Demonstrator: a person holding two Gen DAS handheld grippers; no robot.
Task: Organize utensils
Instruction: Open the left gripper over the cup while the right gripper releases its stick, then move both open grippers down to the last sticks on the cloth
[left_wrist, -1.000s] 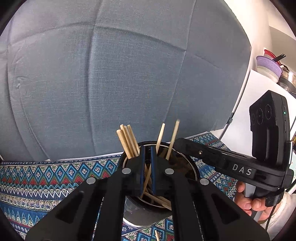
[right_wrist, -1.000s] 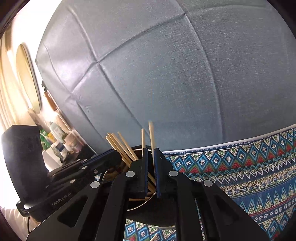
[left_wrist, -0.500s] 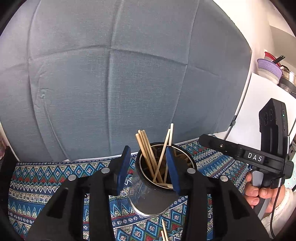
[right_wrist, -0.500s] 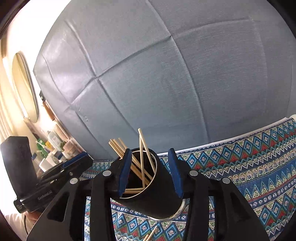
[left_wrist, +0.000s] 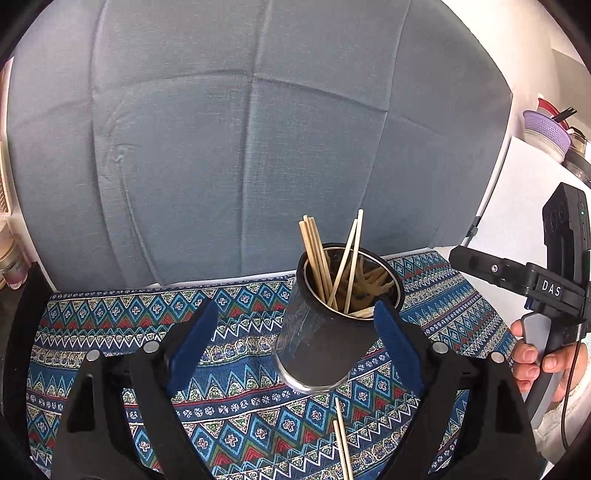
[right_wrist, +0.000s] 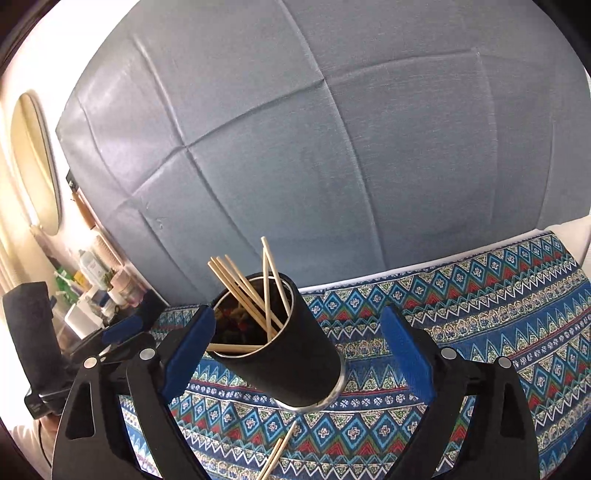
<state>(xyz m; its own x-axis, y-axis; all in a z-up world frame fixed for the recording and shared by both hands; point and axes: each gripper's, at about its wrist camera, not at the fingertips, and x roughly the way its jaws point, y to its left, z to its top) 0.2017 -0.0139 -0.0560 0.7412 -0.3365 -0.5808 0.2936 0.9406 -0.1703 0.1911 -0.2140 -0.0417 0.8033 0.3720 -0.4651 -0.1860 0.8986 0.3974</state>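
left gripper (left_wrist: 291, 343) jaws just opened wide, empty | right gripper (right_wrist: 299, 347) likewise | chopsticks (left_wrist: 332, 258) dropped in holder (left_wrist: 325, 332), mid-surface | two loose chopsticks (left_wrist: 341, 435) near, awaiting pickup

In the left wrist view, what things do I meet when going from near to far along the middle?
Loose chopsticks on the patterned cloth → black cup holding chopsticks → grey fabric backdrop.

Bright, even daylight fills both views; the white wall (left_wrist: 498, 48) glares. Fisheye bending curves the edges, with dark corners. Focus stays sharp.
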